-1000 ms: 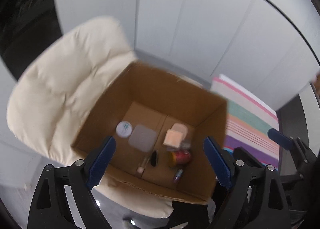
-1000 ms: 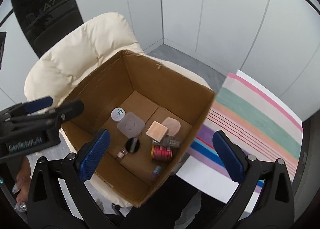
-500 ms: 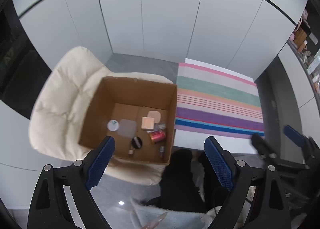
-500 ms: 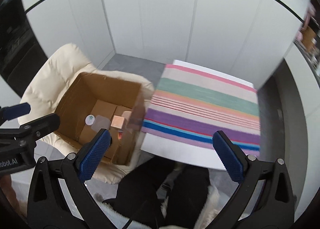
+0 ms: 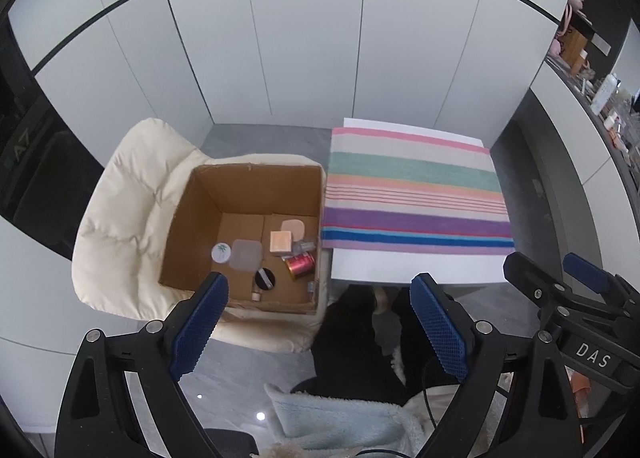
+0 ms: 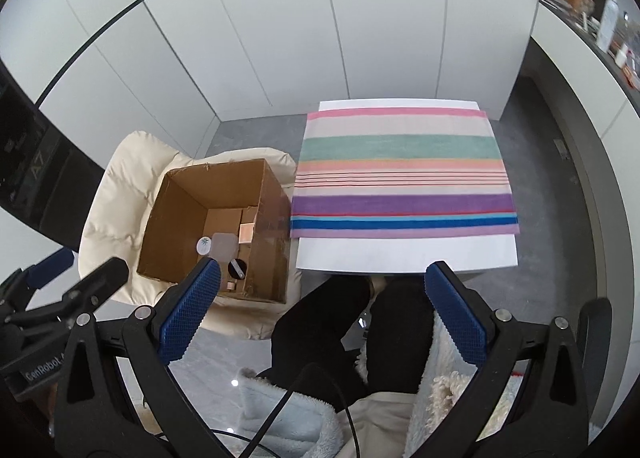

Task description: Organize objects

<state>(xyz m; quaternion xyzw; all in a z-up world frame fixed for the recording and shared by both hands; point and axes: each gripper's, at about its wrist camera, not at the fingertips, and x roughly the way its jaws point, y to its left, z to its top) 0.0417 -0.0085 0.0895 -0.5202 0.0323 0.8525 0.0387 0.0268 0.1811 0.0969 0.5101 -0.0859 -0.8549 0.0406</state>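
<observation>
An open cardboard box (image 5: 192, 218) sits on a cream padded chair (image 5: 124, 218), left of a white table (image 5: 400, 266) with a striped cloth (image 5: 412, 194). In the box lie a red can (image 5: 299, 264), a pink-tan cube (image 5: 280, 241), a white round lid (image 5: 221, 252), a grey square pad (image 5: 247, 254), a black round compact (image 5: 265, 279) and other small items. My left gripper (image 5: 318, 330) is open and empty, high above the floor in front of the box. My right gripper (image 6: 322, 314) is open and empty, high in front of the table. The box (image 6: 176, 234) also shows in the right wrist view.
White cabinet panels (image 5: 320, 58) stand behind the chair and table. The person's dark-clad legs (image 6: 352, 322) and a fluffy light-blue garment (image 6: 288, 414) are below the grippers. A shelf with bottles (image 5: 600, 94) runs along the right.
Both grippers have pulled back and up from over the box, so box, chair and table look smaller. Both stay open and empty. The box contents have not moved.
</observation>
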